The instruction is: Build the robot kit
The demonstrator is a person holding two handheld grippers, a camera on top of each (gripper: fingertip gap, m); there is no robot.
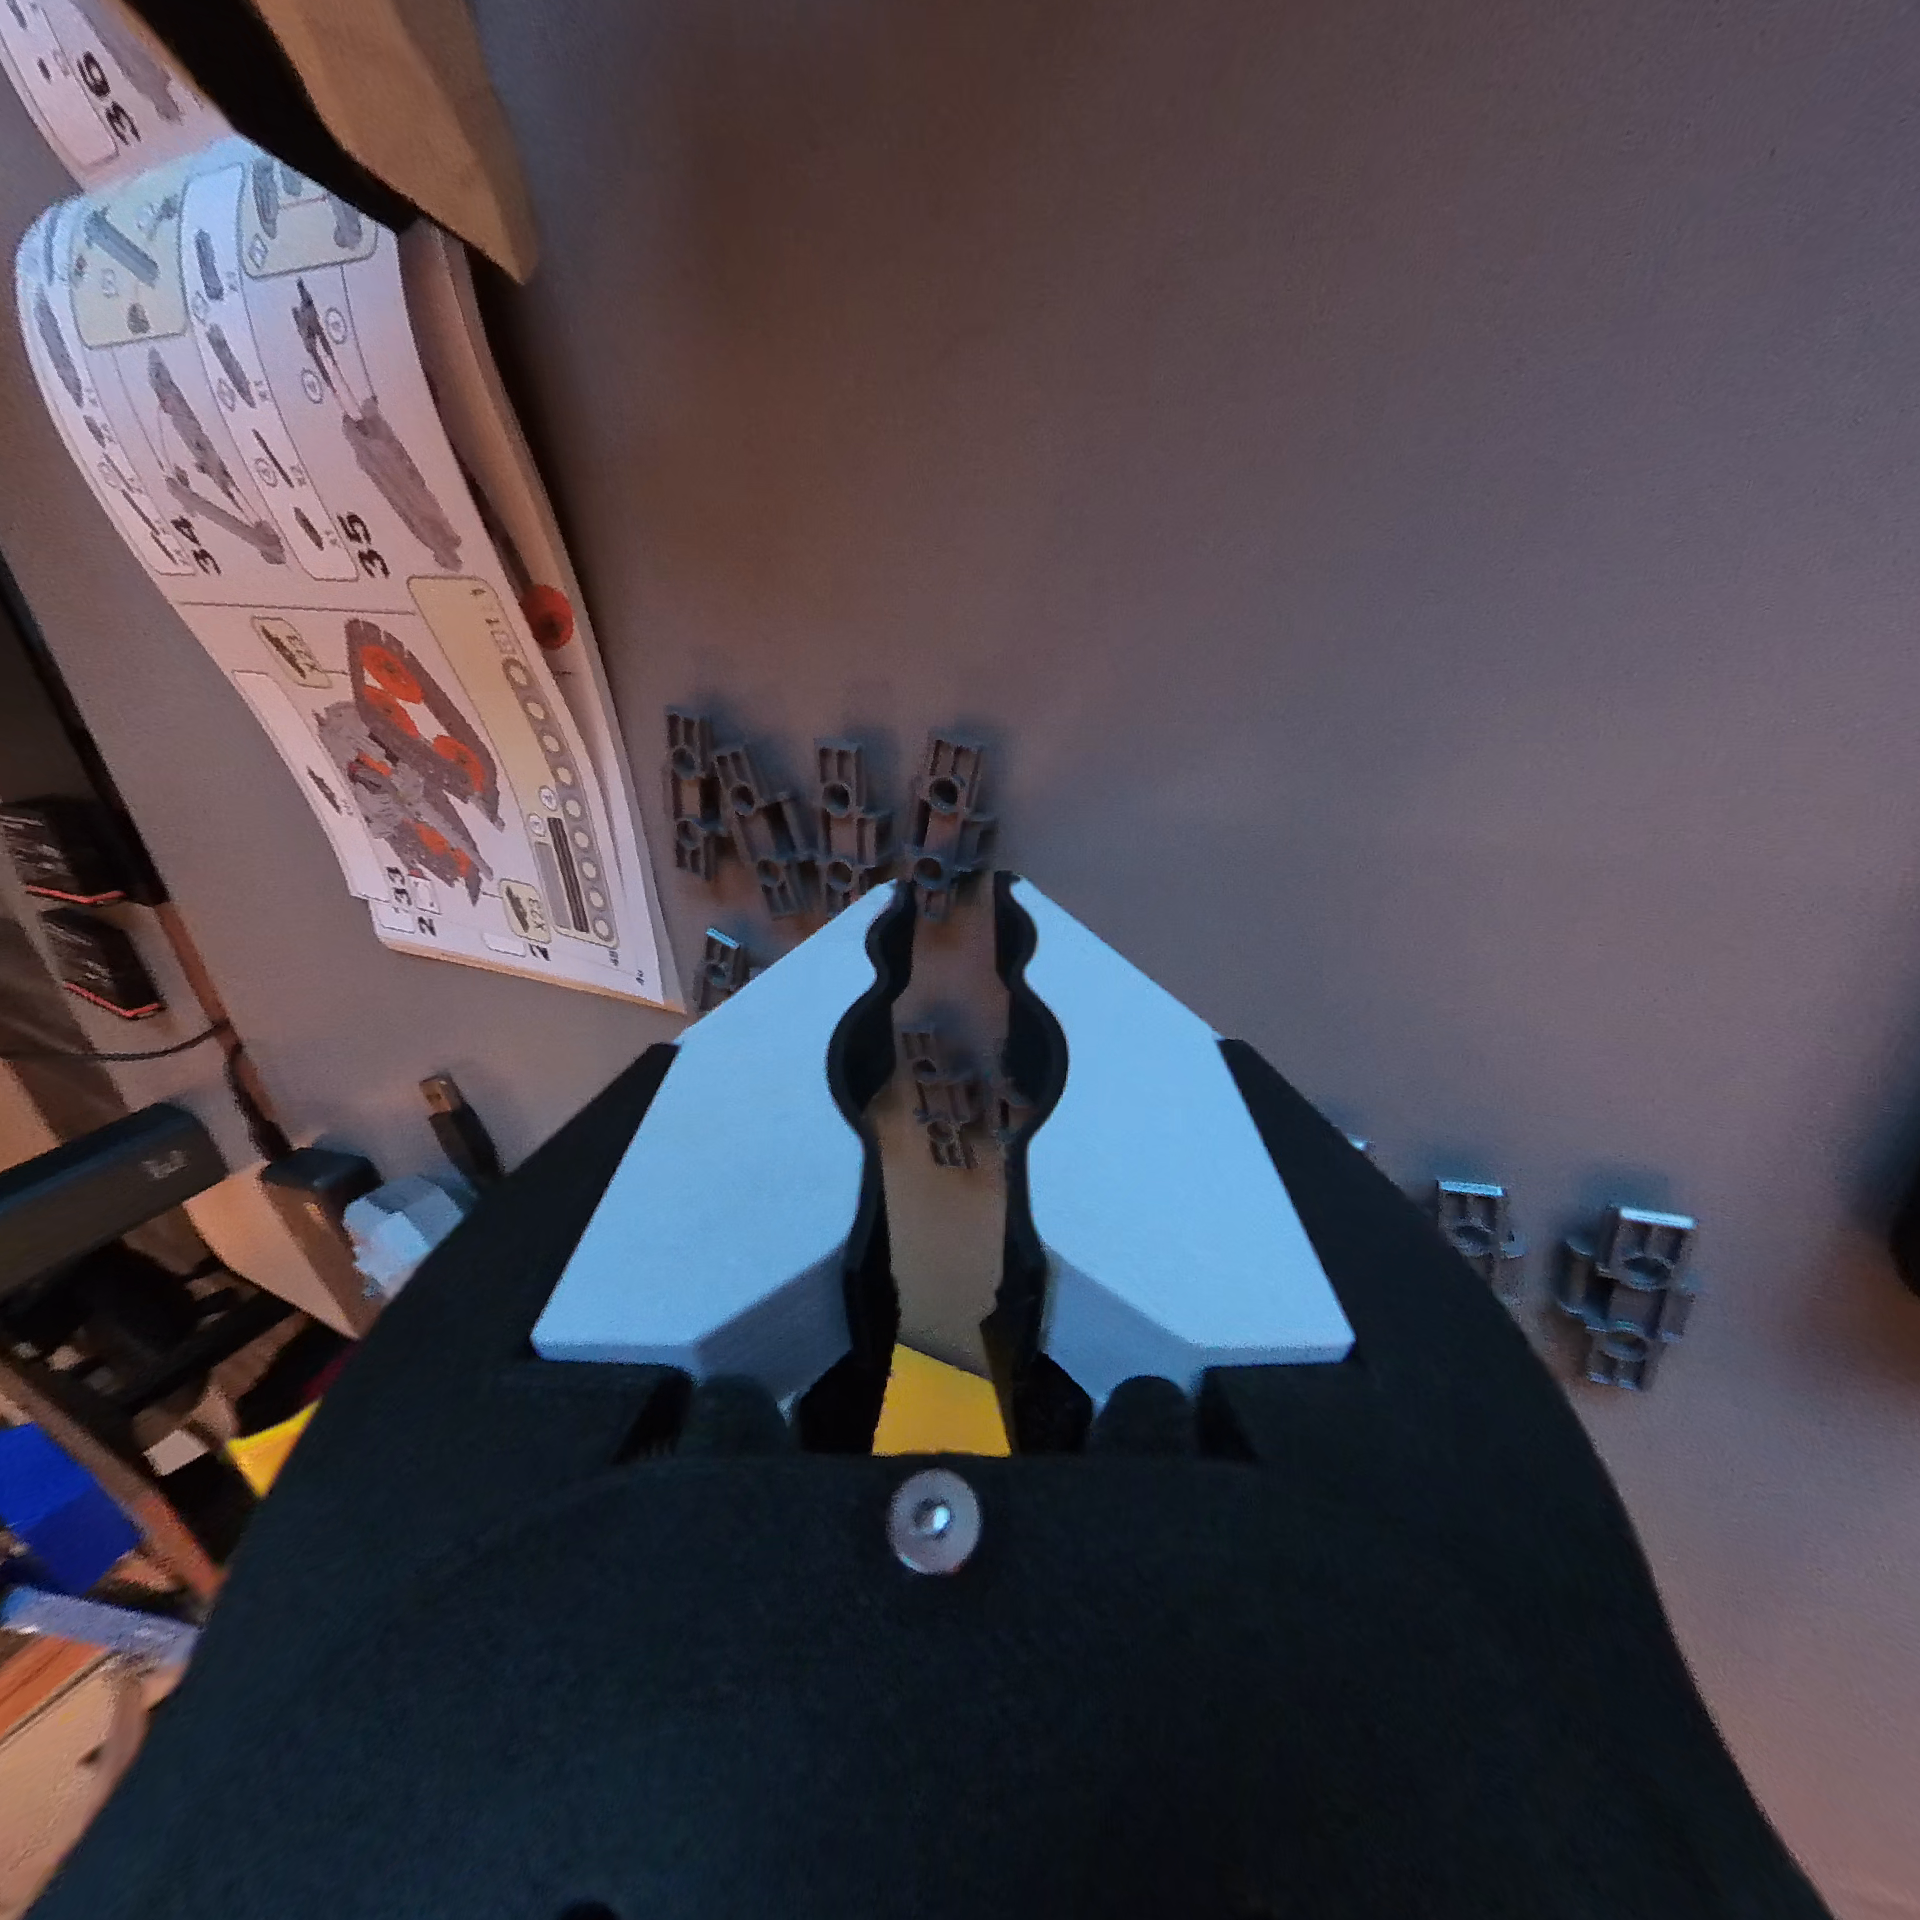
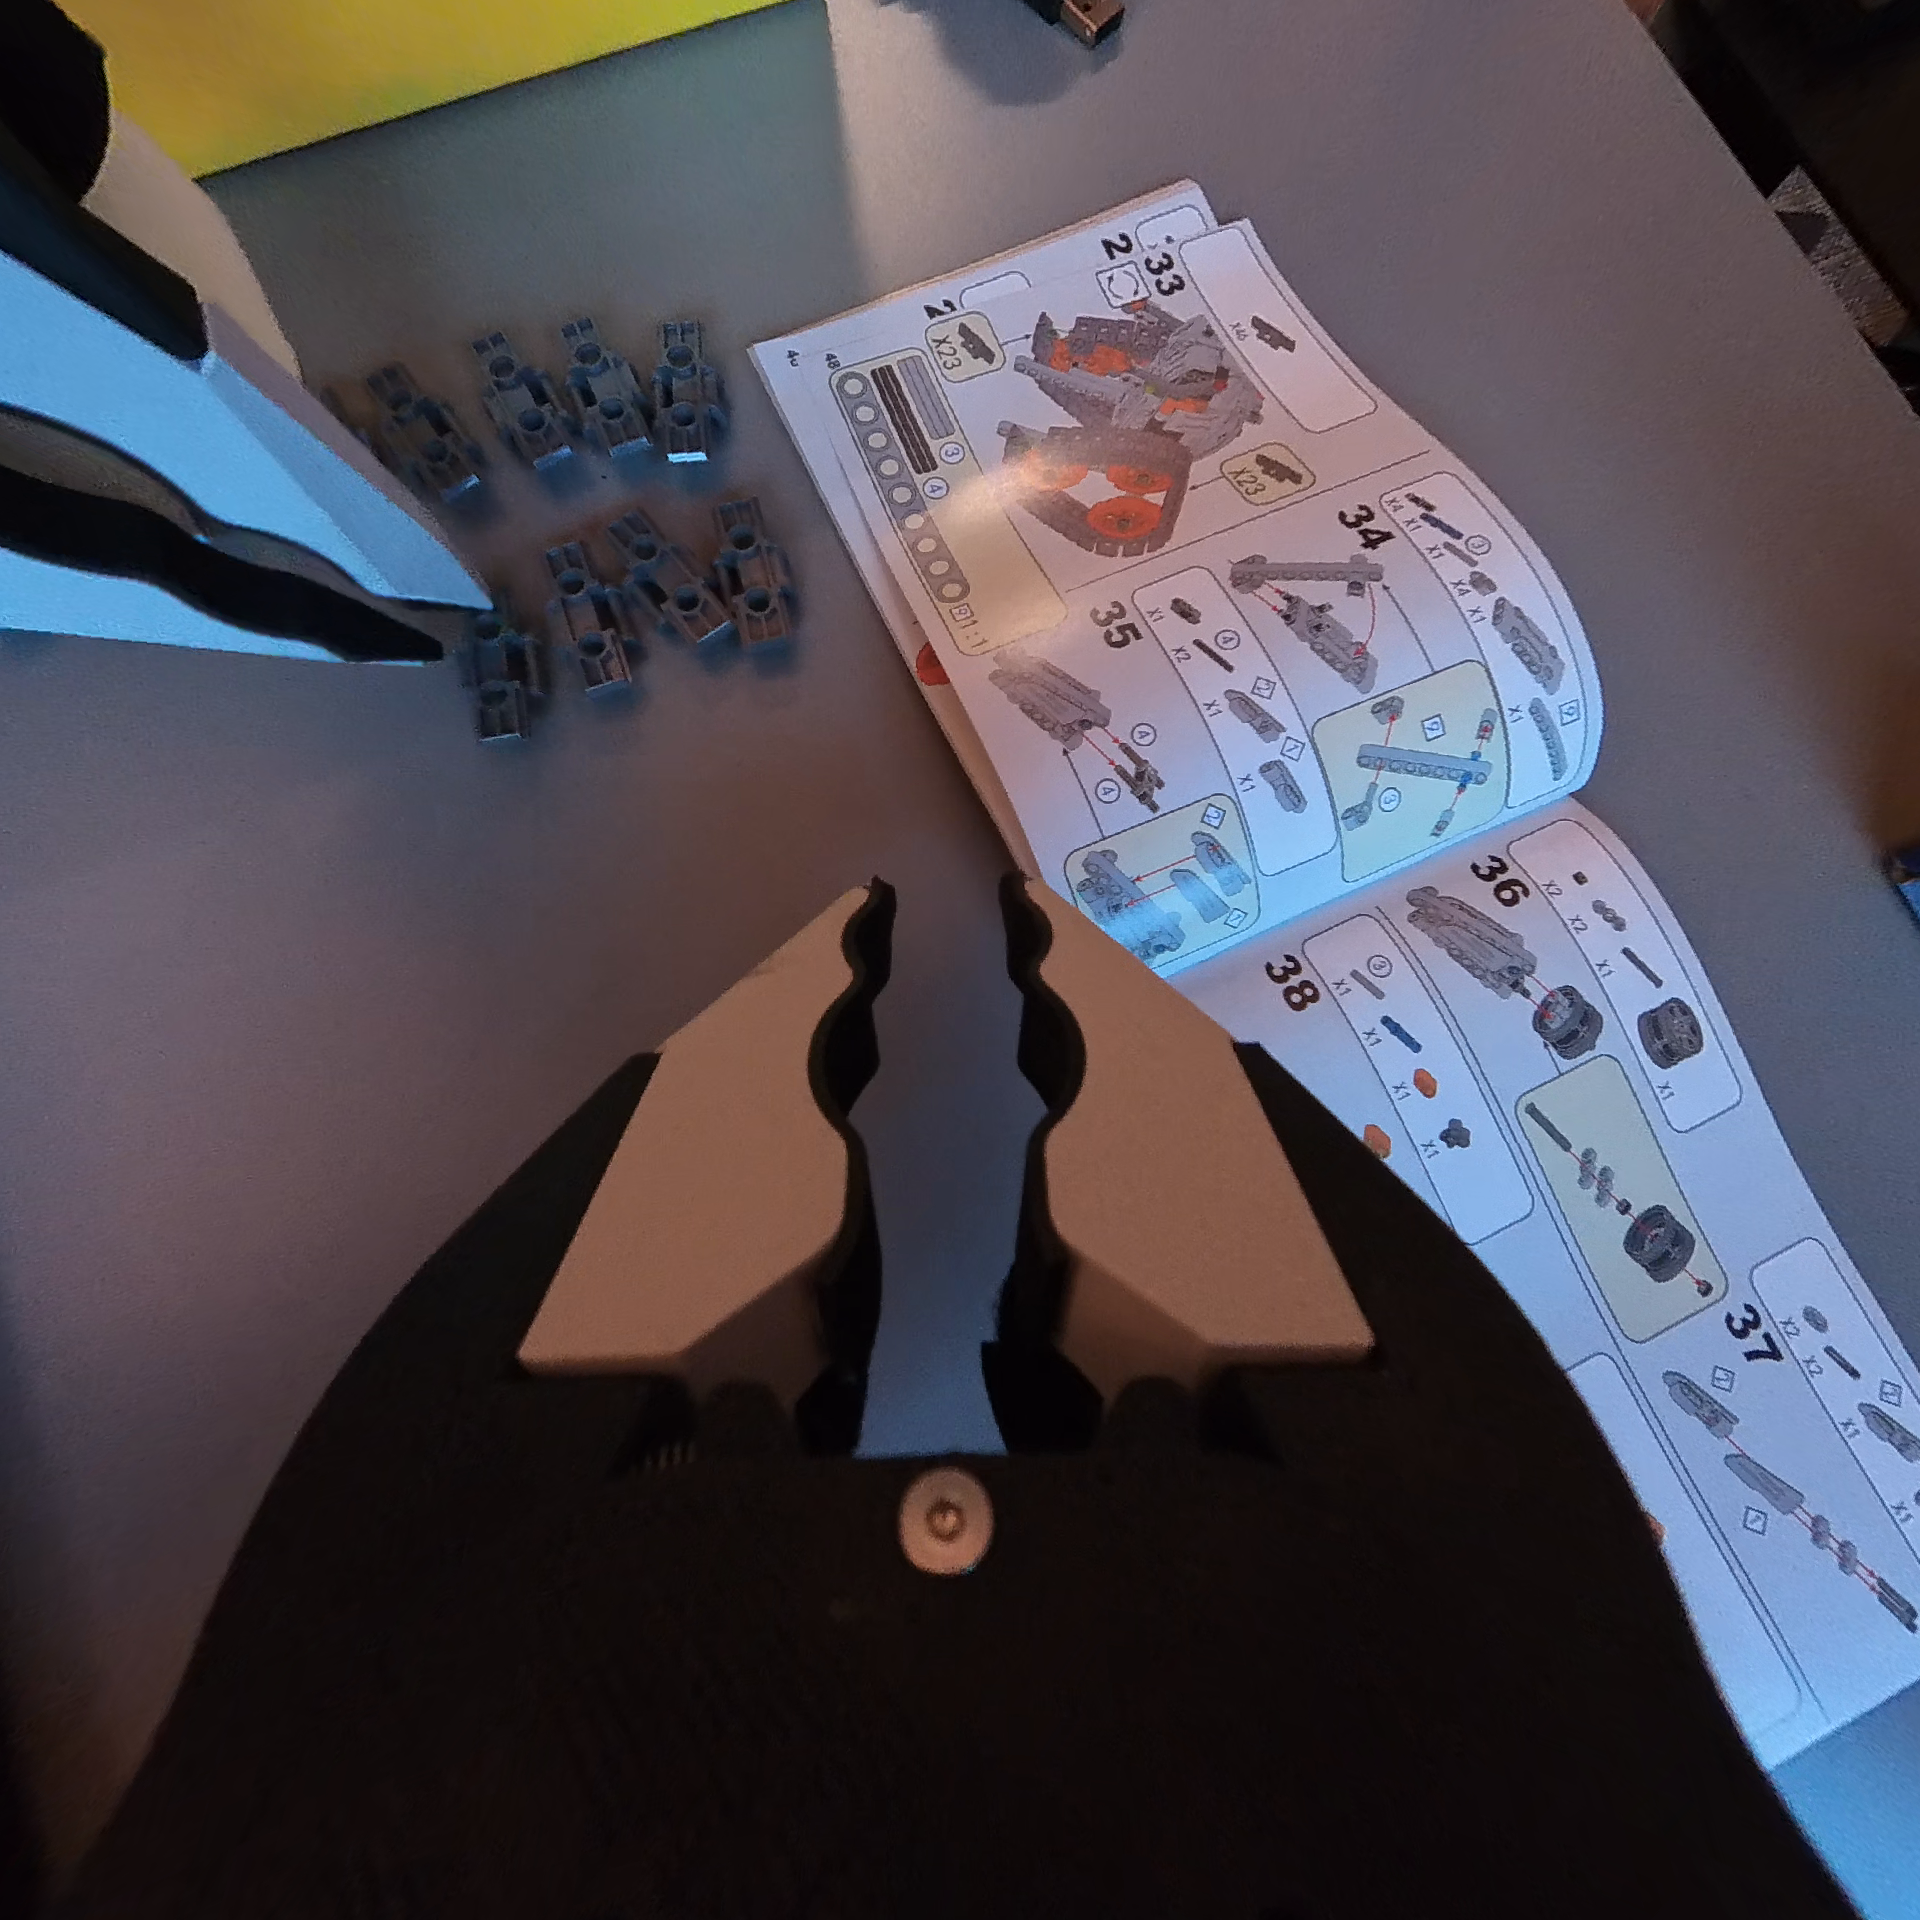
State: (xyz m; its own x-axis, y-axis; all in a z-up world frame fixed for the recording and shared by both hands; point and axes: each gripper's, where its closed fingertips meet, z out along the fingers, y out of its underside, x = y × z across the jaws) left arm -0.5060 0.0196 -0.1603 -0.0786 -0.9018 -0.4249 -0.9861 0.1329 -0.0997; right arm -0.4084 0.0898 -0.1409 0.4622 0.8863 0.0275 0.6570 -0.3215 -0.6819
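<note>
Several small grey link pieces [image 2: 623, 416] lie in two loose rows on the grey table [image 2: 312, 935]. My left gripper [image 1: 954, 885] is slightly open, low over them, its tips at the near end of one grey piece [image 1: 943, 821]. Another grey piece [image 1: 940, 1101] shows on the table through the gap between its fingers. In the right wrist view the left gripper [image 2: 462, 627] comes in from the left, its tips by the piece [image 2: 504, 665]. My right gripper [image 2: 940, 894] is open and empty above bare table, beside an open instruction booklet [image 2: 1299, 727].
The booklet [image 1: 364, 623] lies left of the pieces, with a small red part [image 1: 545, 613] at its edge. Two more grey pieces [image 1: 1626, 1288] lie to the right. A yellow sheet [image 2: 416, 62] and a USB plug [image 1: 452, 1122] lie by the table's edge. Shelves and boxes [image 1: 83, 935] stand beyond. The tips of one gripper are about 12 cm away from the tips of the other. Both grippers' tips are roughly 25 cm from the USB plug [image 1: 452, 1122].
</note>
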